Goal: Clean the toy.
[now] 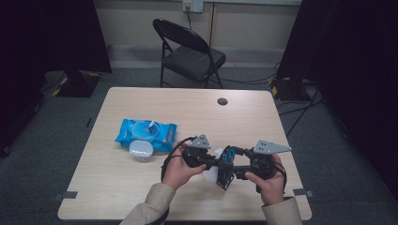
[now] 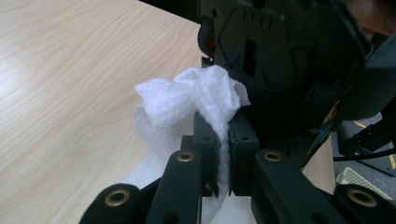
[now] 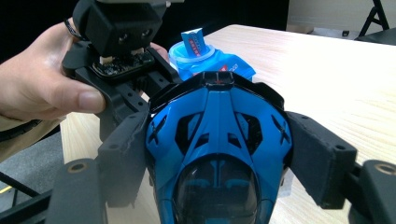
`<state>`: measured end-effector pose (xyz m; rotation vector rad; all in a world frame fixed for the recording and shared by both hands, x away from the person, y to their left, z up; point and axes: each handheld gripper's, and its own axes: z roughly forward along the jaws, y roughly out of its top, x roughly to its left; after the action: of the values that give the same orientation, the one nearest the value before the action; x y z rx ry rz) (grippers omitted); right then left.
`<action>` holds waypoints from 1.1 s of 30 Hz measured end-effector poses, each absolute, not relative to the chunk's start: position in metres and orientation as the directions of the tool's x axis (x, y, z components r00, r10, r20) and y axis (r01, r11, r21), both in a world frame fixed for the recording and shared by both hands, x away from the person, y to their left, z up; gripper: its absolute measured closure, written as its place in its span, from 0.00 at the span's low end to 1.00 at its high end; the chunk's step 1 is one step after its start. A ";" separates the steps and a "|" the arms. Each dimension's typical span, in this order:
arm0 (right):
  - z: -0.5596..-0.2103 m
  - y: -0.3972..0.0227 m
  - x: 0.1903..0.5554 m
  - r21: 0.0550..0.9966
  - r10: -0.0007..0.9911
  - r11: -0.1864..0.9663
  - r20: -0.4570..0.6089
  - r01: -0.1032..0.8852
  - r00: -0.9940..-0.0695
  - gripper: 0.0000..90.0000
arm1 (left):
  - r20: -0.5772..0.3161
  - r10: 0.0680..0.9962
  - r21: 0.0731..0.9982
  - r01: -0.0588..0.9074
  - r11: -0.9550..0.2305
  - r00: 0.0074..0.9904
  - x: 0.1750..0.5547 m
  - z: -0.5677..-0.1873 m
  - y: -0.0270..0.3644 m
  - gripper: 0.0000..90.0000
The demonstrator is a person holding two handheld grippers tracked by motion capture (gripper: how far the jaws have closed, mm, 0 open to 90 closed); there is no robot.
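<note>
Tissue (image 2: 201, 100) pinched in left tool (image 2: 224, 156); right tool (image 3: 217, 158) grips blue toy car (image 3: 219, 140).

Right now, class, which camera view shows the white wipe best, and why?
The left gripper view: the white wipe sits close up, bunched and pinched between that hand-held gripper's jaws. The high view gives a small white patch between the hands. The right gripper view has the blue toy car in front.

A white wipe (image 2: 205, 100) with a fine dimpled weave bunches between the black jaws of the left gripper (image 2: 224, 158). The right gripper (image 3: 219, 154), black too, clasps a glossy blue toy car (image 3: 219, 140) with black vents and a dark tinted canopy. Behind, a bright blue wipes pack (image 1: 146, 134) with a white lid lies on the pale wood-grain table (image 1: 187, 108).
</note>
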<state>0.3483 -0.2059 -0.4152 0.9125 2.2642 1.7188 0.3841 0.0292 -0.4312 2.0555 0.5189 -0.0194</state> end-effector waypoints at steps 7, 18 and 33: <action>-0.415 -0.207 0.349 0.915 0.554 0.152 0.234 0.374 -0.799 0.30 | -0.233 0.350 0.808 0.380 -0.449 0.907 0.380 -0.445 0.029 0.94; -0.415 -0.208 0.349 0.917 0.558 0.146 0.235 0.372 -0.796 0.30 | -0.240 0.345 0.788 0.390 -0.476 0.907 0.376 -0.462 0.028 0.94; -0.416 -0.220 0.354 0.915 0.599 0.127 0.238 0.384 -0.765 0.30 | -0.243 0.364 0.768 0.408 -0.494 0.899 0.366 -0.476 0.051 0.94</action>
<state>0.3540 -0.2196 -0.4163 0.9790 2.2092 1.6988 0.3657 0.0513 -0.4764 2.1359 0.5517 -0.0606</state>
